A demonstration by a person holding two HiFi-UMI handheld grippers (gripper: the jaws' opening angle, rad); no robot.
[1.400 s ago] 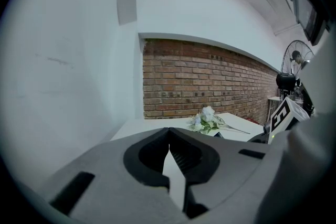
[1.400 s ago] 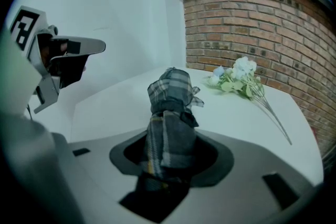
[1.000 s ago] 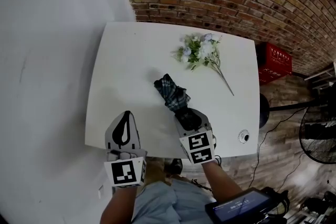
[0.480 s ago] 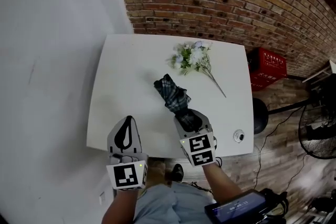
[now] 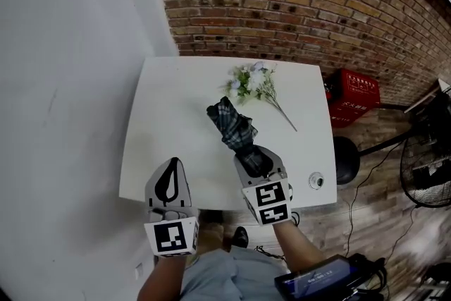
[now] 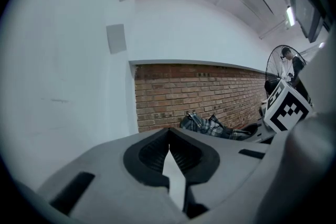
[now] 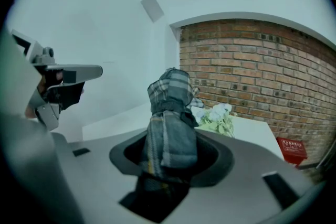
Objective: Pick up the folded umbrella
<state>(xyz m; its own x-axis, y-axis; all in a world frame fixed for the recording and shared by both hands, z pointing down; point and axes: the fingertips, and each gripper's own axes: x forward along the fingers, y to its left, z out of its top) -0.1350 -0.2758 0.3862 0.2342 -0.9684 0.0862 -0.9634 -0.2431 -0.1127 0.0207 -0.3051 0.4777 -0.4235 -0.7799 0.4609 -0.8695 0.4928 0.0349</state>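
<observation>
- Head view: right tool (image 5: 252, 157) clamped on the folded umbrella (image 5: 231, 123), which juts over the middle of the desk (image 5: 169, 102), inside its near edge.
- Left tool (image 5: 168, 178): jaws together, nothing between them, over the near edge toward the near-left corner.
- Flowers (image 5: 252, 77) lie by the far edge; open surface runs along the left edge.

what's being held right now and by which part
The right tongs grip the folded plaid umbrella by its near end; the rest juts out ahead of the jaws. The left tongs are shut on nothing.
</observation>
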